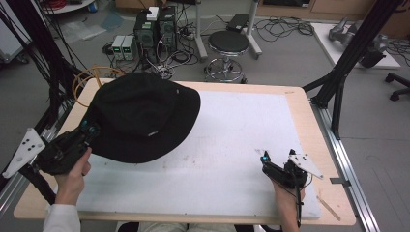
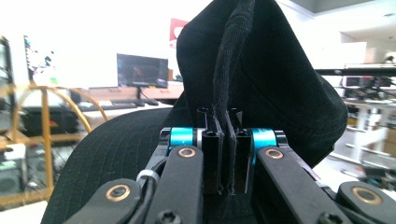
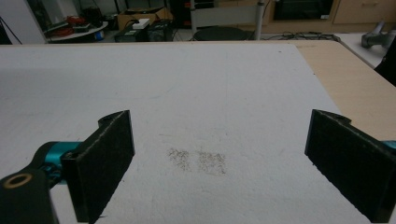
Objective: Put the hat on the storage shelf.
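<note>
A black bucket hat (image 1: pixel 142 113) hangs above the left part of the white mat (image 1: pixel 232 145), its brim tipped up. My left gripper (image 1: pixel 89 129) is shut on the hat's brim at its left edge. In the left gripper view the brim's stitched edge (image 2: pixel 224 116) runs pinched between the two jaws of my left gripper (image 2: pixel 224 154), and the hat's crown (image 2: pixel 275 84) rises behind them. My right gripper (image 1: pixel 264 158) rests low over the mat near the front right, held by a hand. In the right gripper view its pads (image 3: pixel 105 158) stand wide open with nothing between them.
The wooden table (image 1: pixel 309 121) borders the mat on all sides. Black frame posts (image 1: pixel 348 58) stand at the right, cables and another post at the left. A stool (image 1: pixel 228 46) and electronics (image 1: pixel 154 31) sit on the floor beyond the far edge.
</note>
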